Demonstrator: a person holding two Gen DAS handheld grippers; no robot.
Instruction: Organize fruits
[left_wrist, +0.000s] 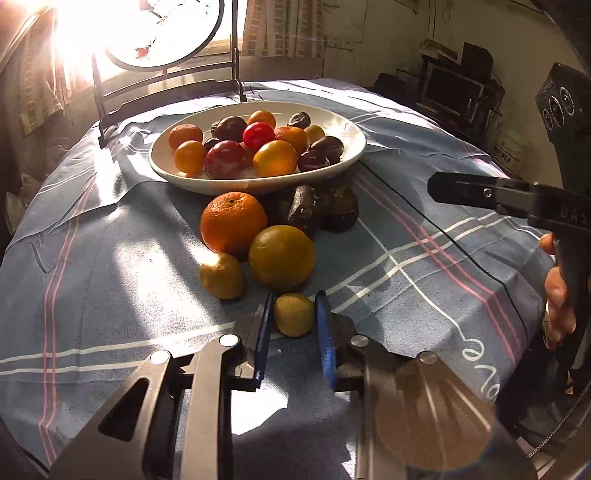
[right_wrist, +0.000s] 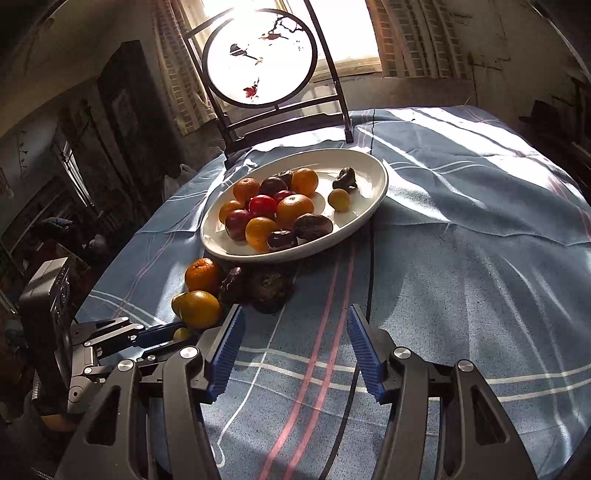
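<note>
Left gripper (left_wrist: 293, 317) fingers flanking small yellow fruit (left_wrist: 293, 314), contact unclear, loose fruits at 12 o'clock before white bowl (left_wrist: 258, 184), right gripper (right_wrist: 293, 354) fingers wide apart, empty, over bench cloth (right_wrist: 461, 295).

In the left wrist view's upper left, window glare washes out the round screen (left_wrist: 162, 33) and curtain. At the right edge, the right gripper (left_wrist: 480, 195) is cut off, so its finger spread cannot be told there. In the right wrist view's lower left, the small yellow fruit (right_wrist: 181, 333) is mostly hidden behind a blue finger.

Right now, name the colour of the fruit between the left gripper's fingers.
Yellow-green fruit; left wrist view.
</note>
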